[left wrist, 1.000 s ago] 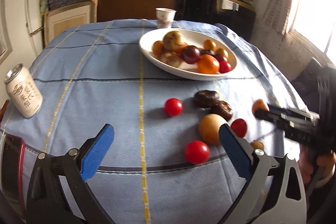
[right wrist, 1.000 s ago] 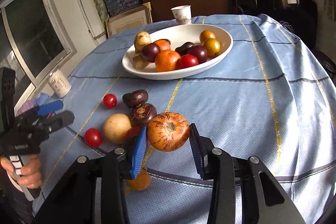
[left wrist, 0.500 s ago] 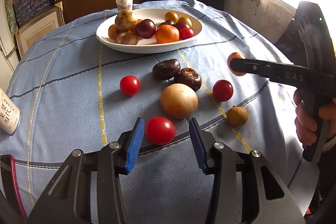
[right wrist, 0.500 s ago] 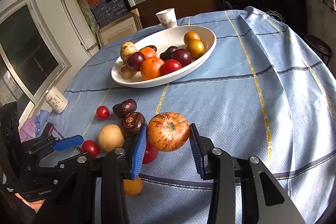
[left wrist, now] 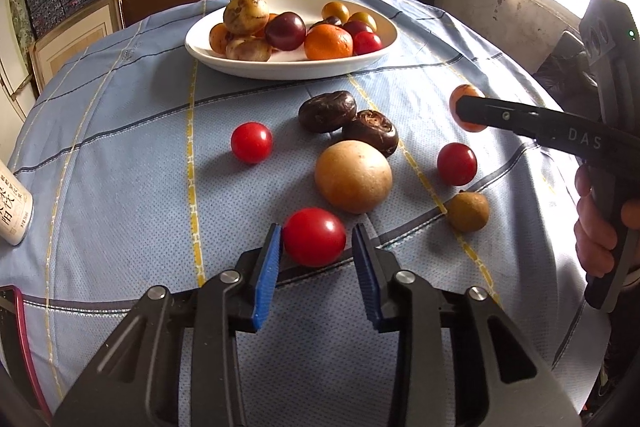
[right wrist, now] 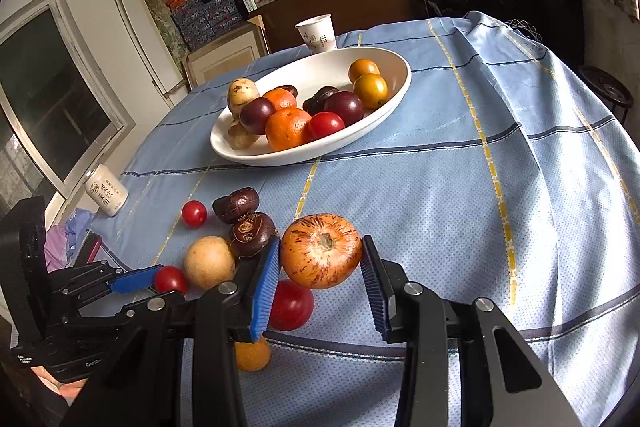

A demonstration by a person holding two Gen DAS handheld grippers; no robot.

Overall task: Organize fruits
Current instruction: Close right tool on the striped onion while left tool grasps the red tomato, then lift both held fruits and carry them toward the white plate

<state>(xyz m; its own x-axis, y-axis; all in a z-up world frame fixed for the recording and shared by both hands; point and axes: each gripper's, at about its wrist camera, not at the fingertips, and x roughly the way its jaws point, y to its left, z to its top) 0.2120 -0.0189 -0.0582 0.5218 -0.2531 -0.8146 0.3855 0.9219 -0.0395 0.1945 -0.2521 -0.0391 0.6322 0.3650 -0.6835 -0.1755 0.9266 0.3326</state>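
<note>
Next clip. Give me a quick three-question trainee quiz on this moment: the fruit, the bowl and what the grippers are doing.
1. What is clamped in the right gripper?
A. a red tomato
B. a streaked orange-brown fruit
C. a paper cup
2. True or false: the white bowl is empty.
3. In the left wrist view, how many red round fruits lie on the blue tablecloth outside the bowl?

Key
1. B. Both pads press on its sides.
2. False. It holds several fruits, among them an orange.
3. Three. The nearest sits between the jaws of the left gripper, which are closing on it.
</note>
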